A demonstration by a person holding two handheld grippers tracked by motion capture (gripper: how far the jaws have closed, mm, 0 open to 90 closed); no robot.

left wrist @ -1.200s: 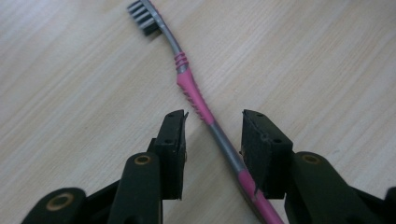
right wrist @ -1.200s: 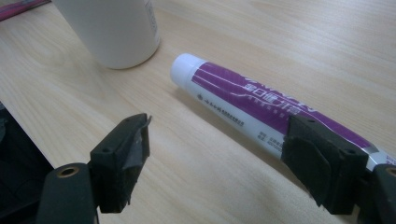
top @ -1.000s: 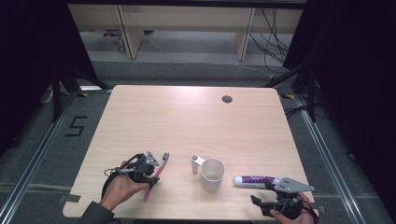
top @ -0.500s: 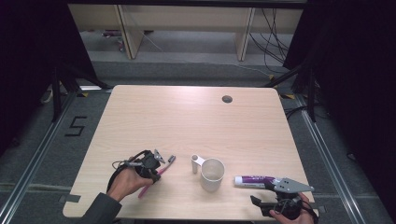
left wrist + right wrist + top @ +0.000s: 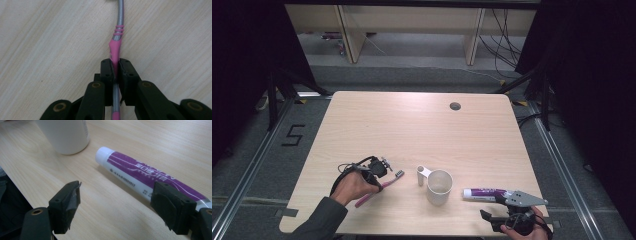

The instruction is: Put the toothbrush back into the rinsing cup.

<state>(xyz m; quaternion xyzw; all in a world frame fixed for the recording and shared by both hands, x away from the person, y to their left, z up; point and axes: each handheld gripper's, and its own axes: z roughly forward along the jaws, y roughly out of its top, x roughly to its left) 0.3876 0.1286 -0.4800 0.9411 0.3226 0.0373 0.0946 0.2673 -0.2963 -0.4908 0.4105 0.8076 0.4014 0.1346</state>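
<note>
A pink and grey toothbrush (image 5: 379, 188) lies on the wooden table (image 5: 412, 130), left of a white mug (image 5: 439, 187). My left gripper (image 5: 382, 167) is shut on the toothbrush's pink handle (image 5: 114, 53), its jaws pressed to both sides. A purple and white toothpaste tube (image 5: 484, 193) lies right of the mug. My right gripper (image 5: 499, 220) stands open at the table's front edge. In the right gripper view the tube (image 5: 145, 176) lies close to the right jaw, with the mug (image 5: 66, 135) beyond.
A round cable hole (image 5: 455, 106) sits near the table's far edge. Wooden shelving legs (image 5: 349, 35) and cables (image 5: 507, 45) lie on the floor beyond. A "5" mark (image 5: 293, 135) is on the floor at left.
My left gripper has turned and dropped onto the toothbrush handle and shut on it. The toothbrush now points right toward the mug. The right gripper has held still.
</note>
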